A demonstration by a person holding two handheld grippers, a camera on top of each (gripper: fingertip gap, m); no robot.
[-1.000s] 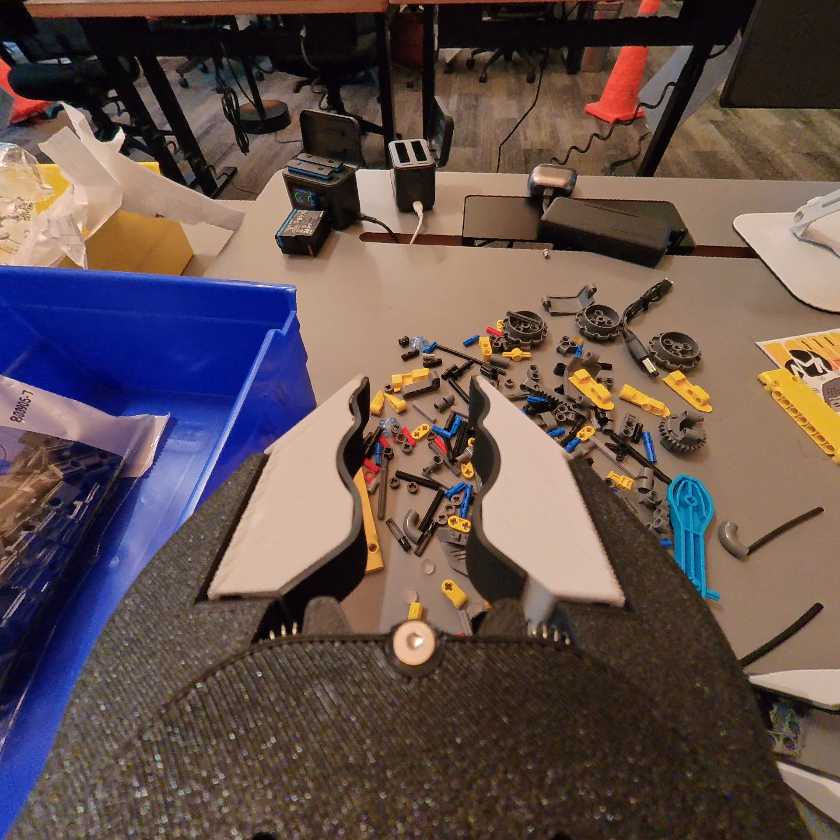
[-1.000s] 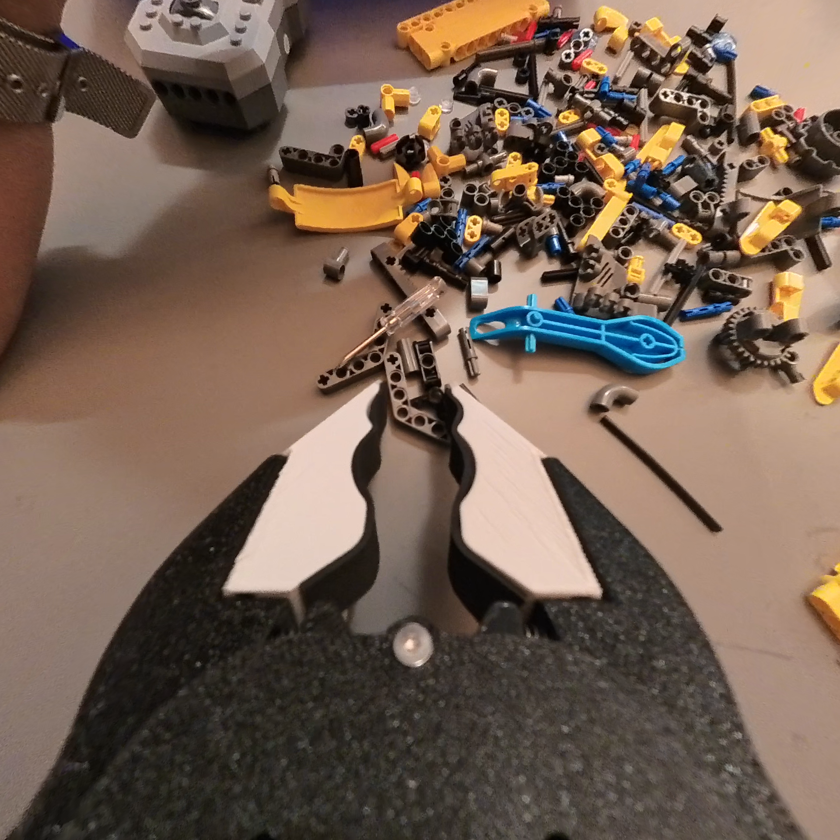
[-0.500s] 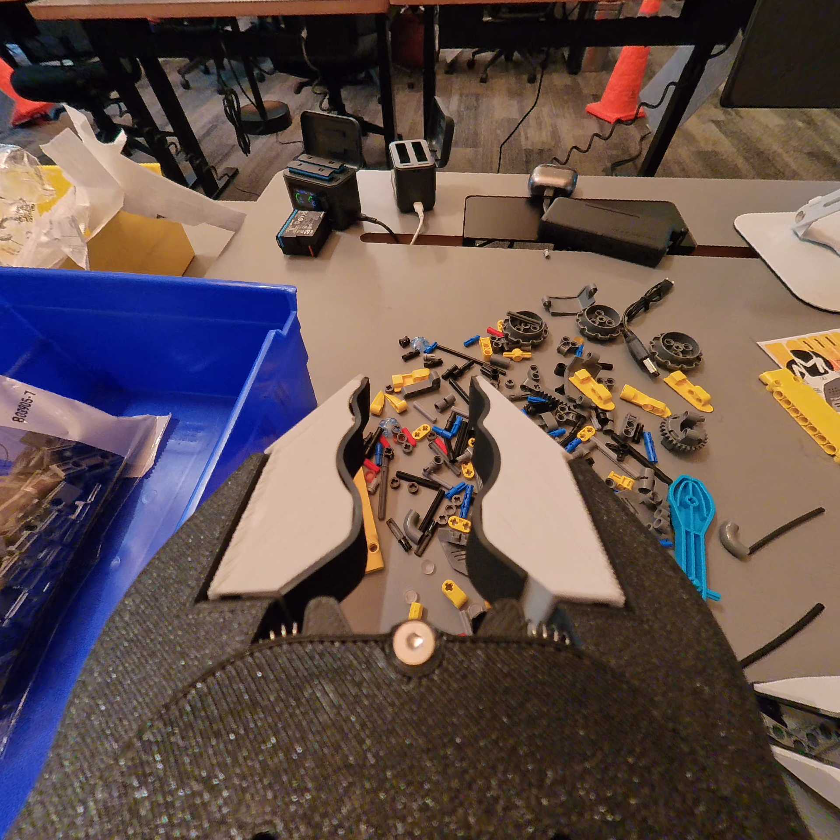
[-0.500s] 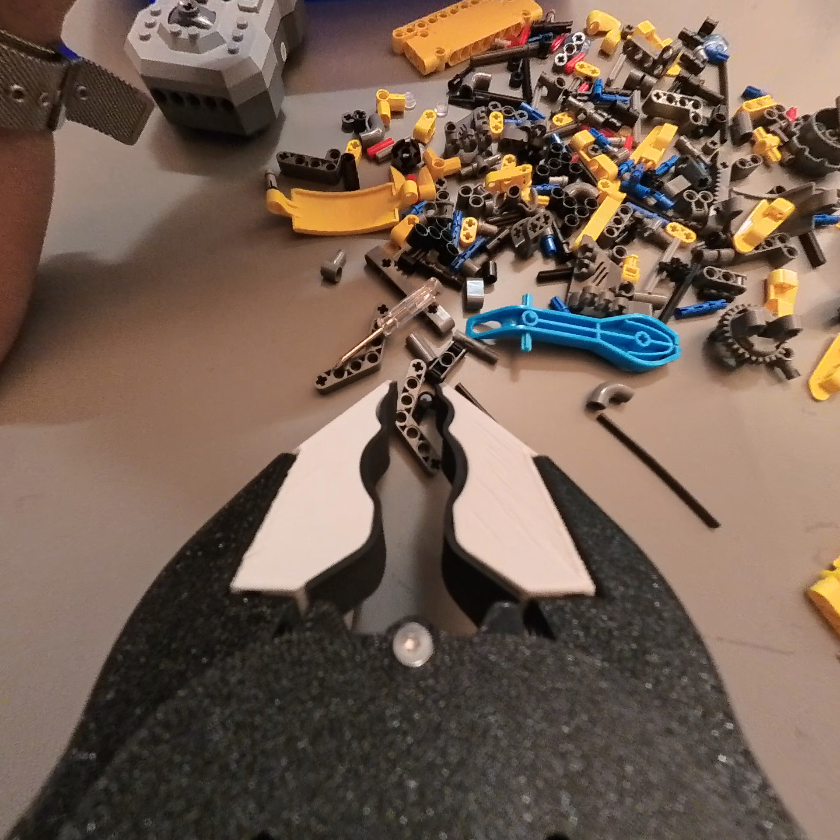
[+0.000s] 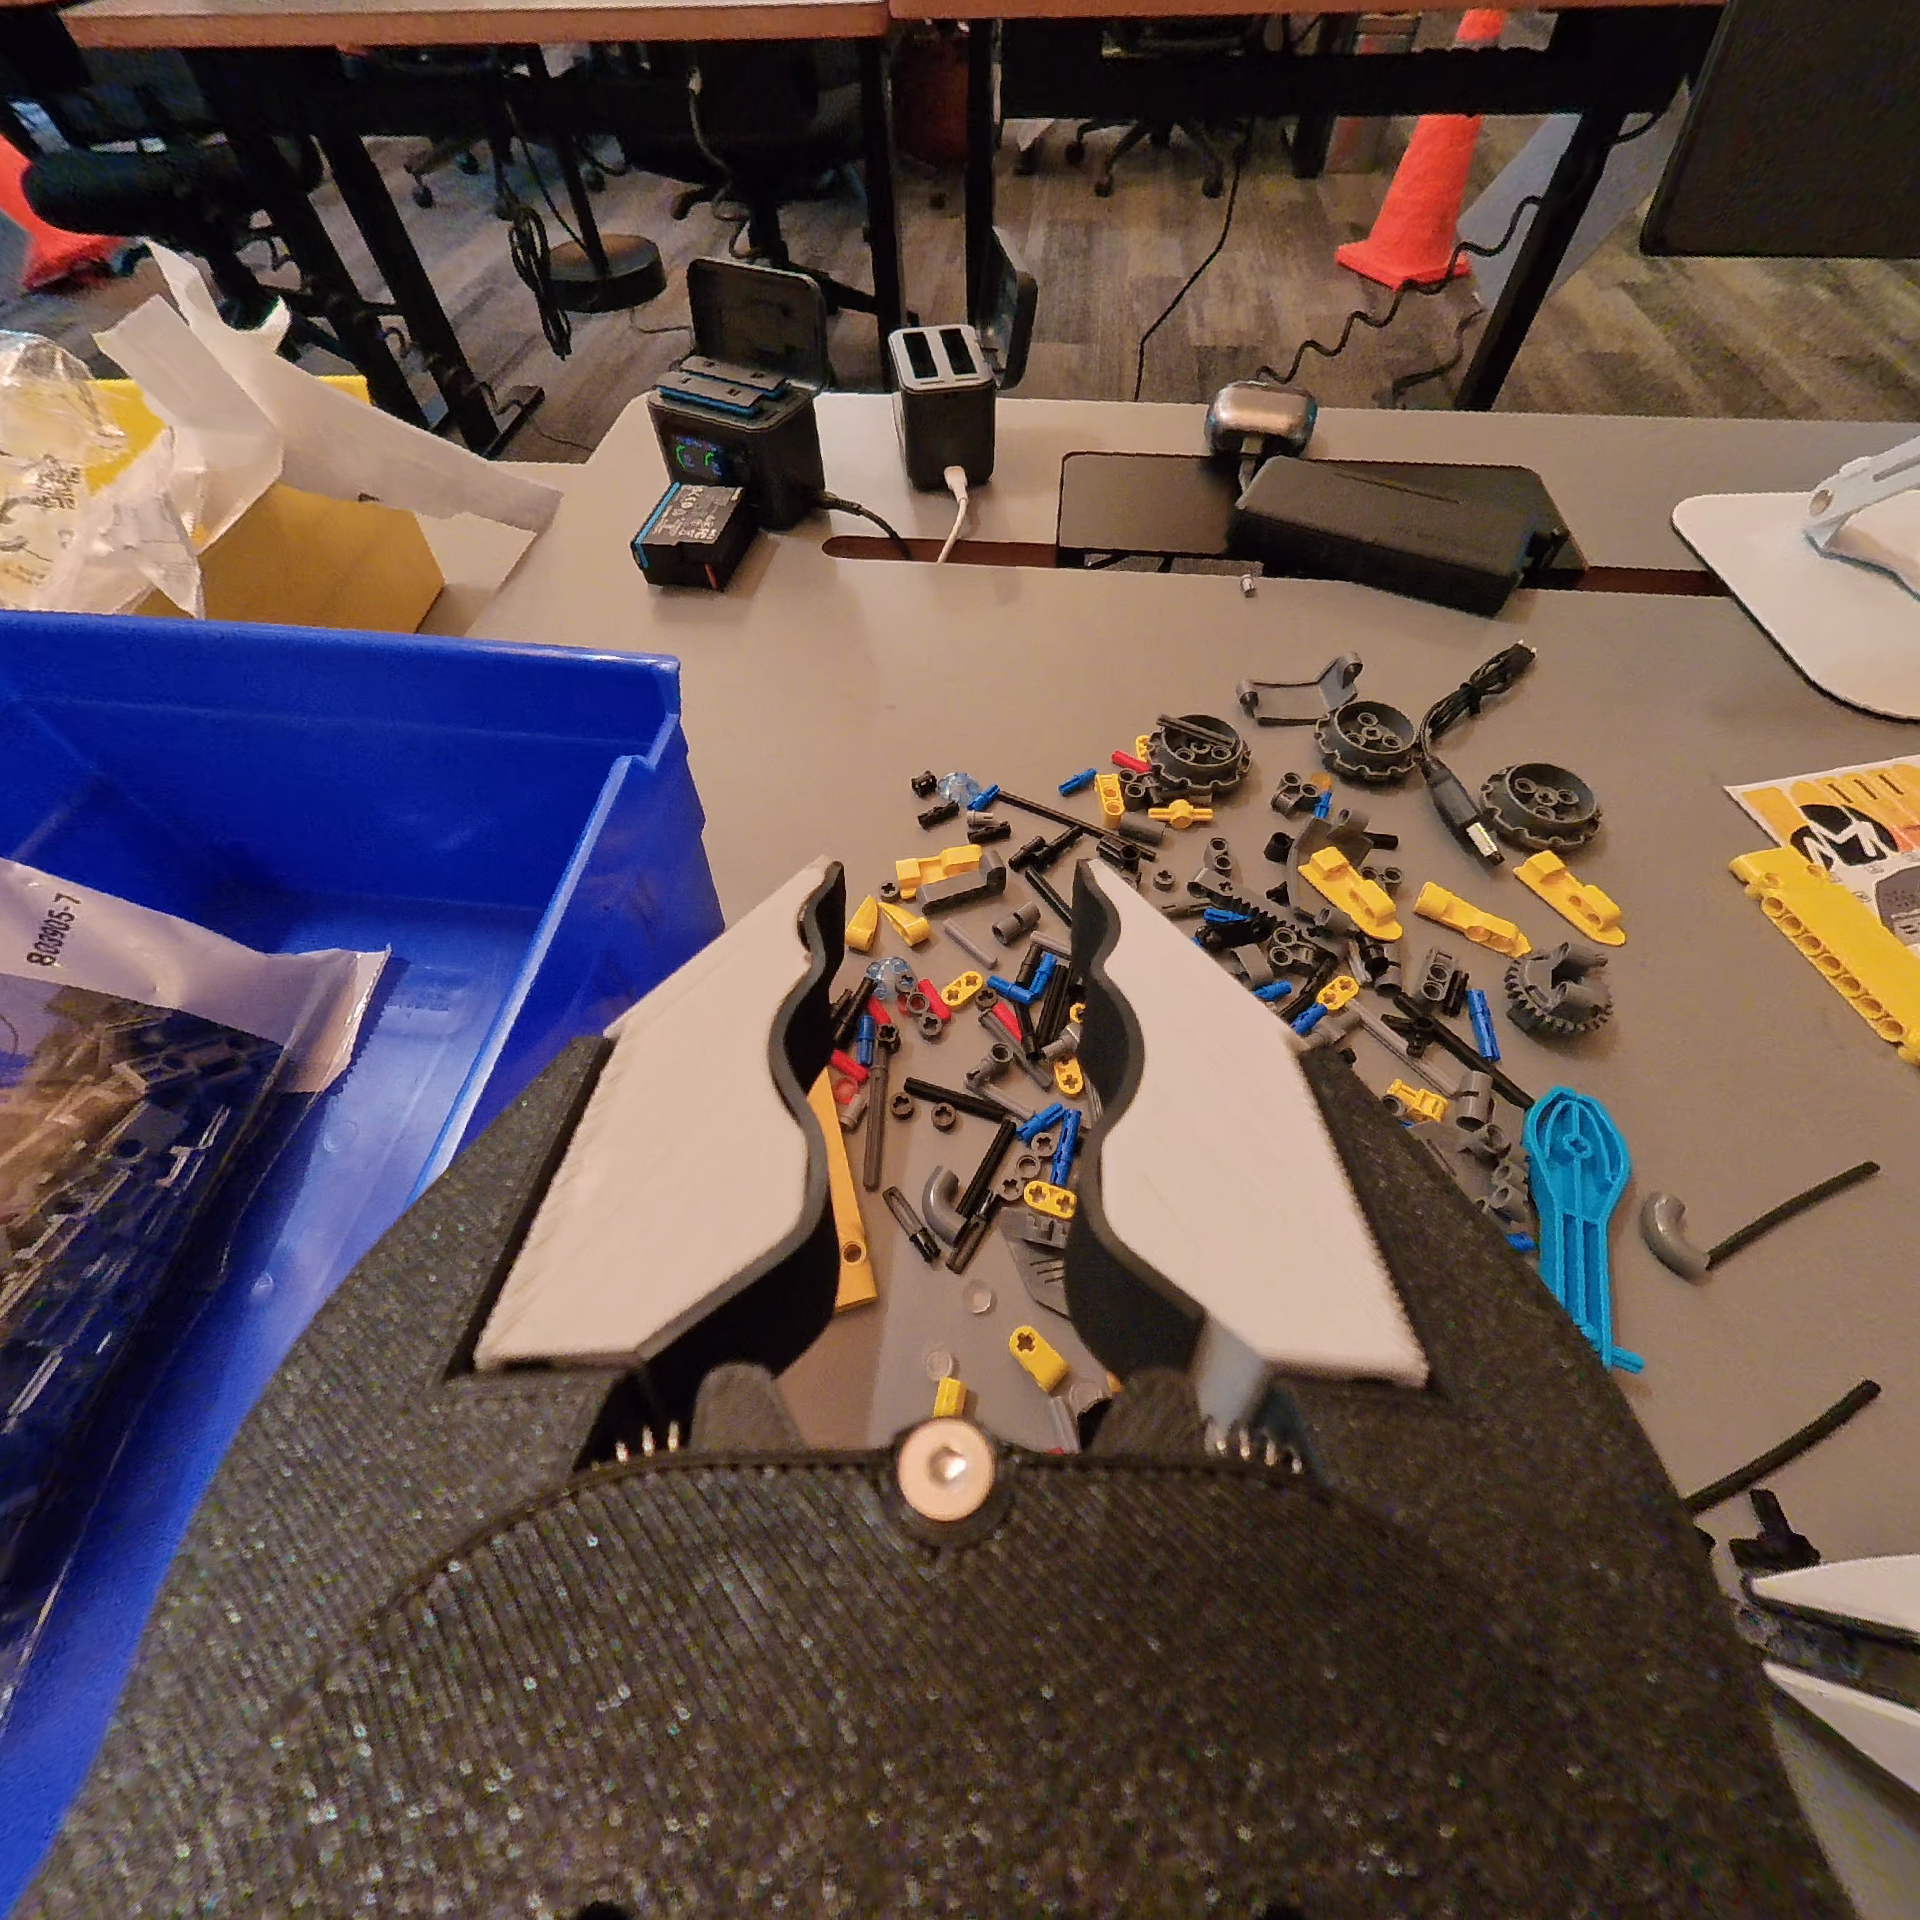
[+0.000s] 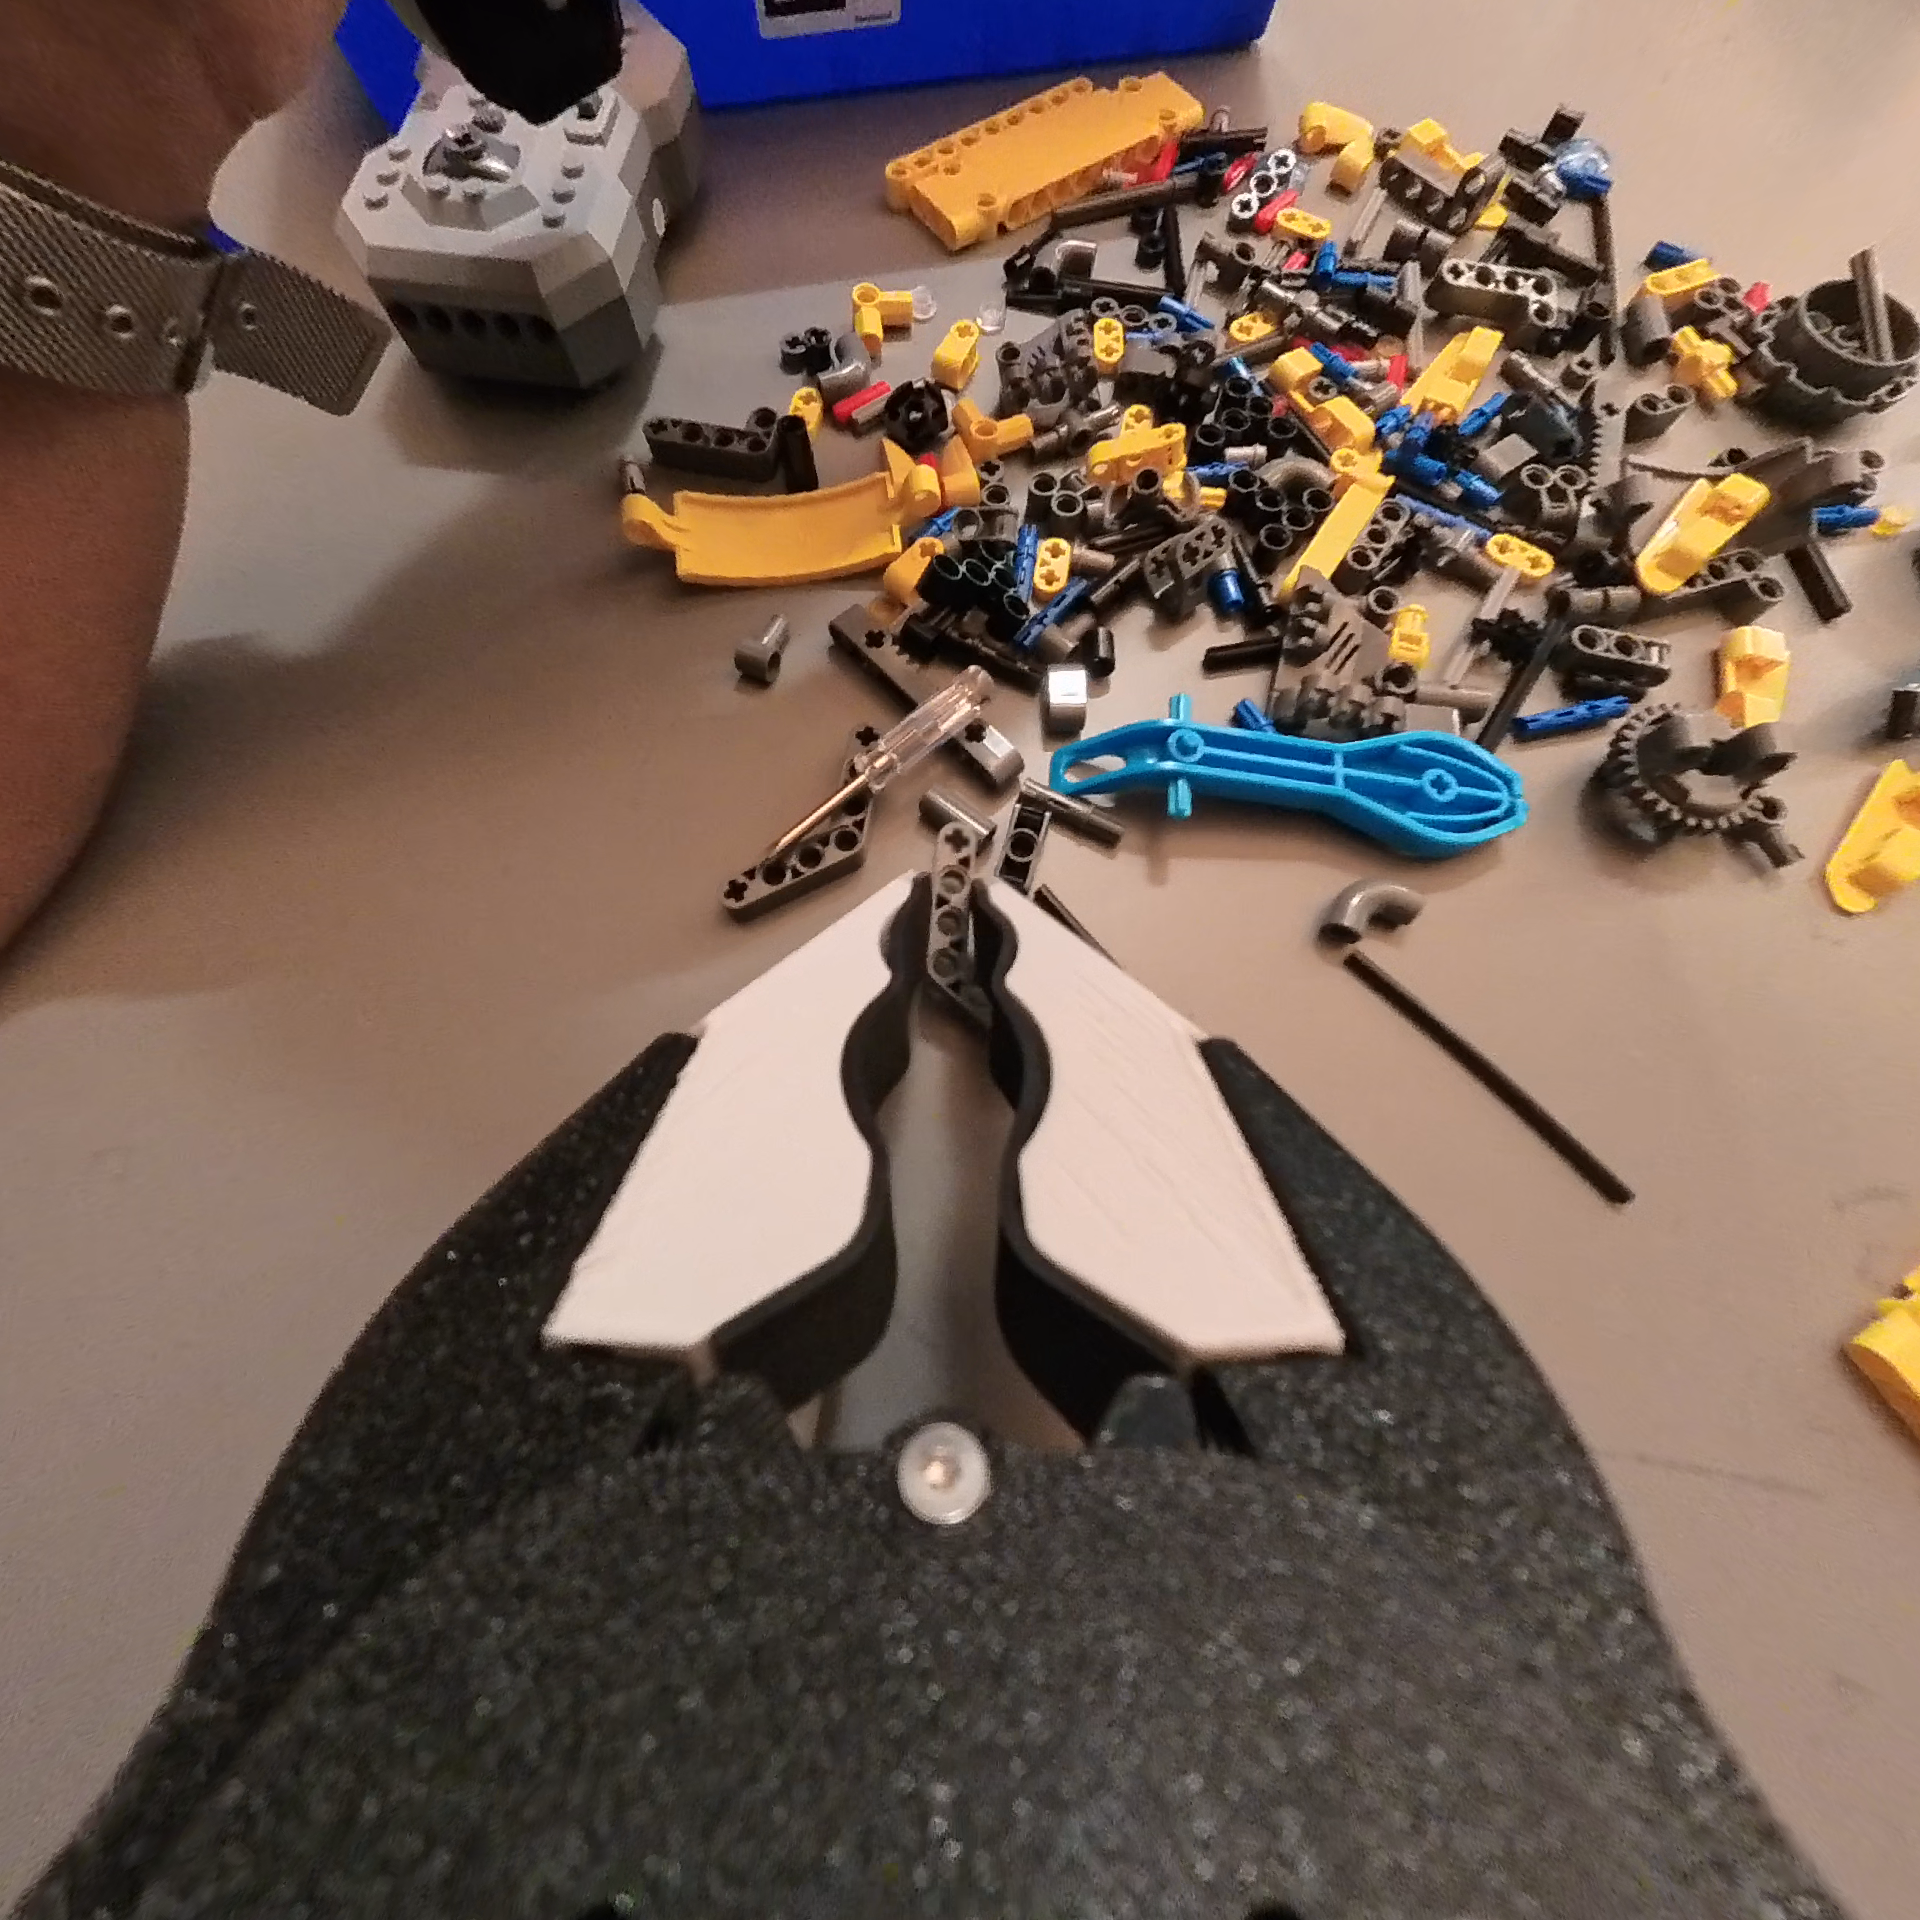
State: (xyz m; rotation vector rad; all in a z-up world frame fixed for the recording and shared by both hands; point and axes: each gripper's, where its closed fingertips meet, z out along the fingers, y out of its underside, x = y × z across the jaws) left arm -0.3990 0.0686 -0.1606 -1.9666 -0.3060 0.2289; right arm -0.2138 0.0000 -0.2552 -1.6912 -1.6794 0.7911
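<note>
My right gripper [image 6: 951, 899] is shut on a dark grey bent beam with holes [image 6: 952, 914], whose end sticks out past the fingertips just above the grey table [image 6: 416, 1039]. A pile of small yellow, black, blue and grey building pieces [image 6: 1299, 468] lies beyond it, with a blue flat tool [image 6: 1288, 779] to the right. My left gripper [image 5: 956, 883] is open and empty, held above the near part of the same pile [image 5: 1195, 935]. The right gripper's white fingertips [image 5: 1849, 1631] show at the lower right of the left wrist view.
A blue bin [image 5: 343, 831] holding a clear bag of parts stands left of the left gripper. A grey block-shaped assembly [image 6: 509, 260] and a person's wrist with a mesh strap [image 6: 135, 301] are at the right view's upper left. Chargers [image 5: 748, 457] and a black box [image 5: 1382, 530] sit at the table's far edge. Across from one pair of fingers to the other is roughly 20 cm.
My right gripper closed on the dark grey bent beam, turned it to point forward and lifted it slightly. The left gripper stayed still and open.
</note>
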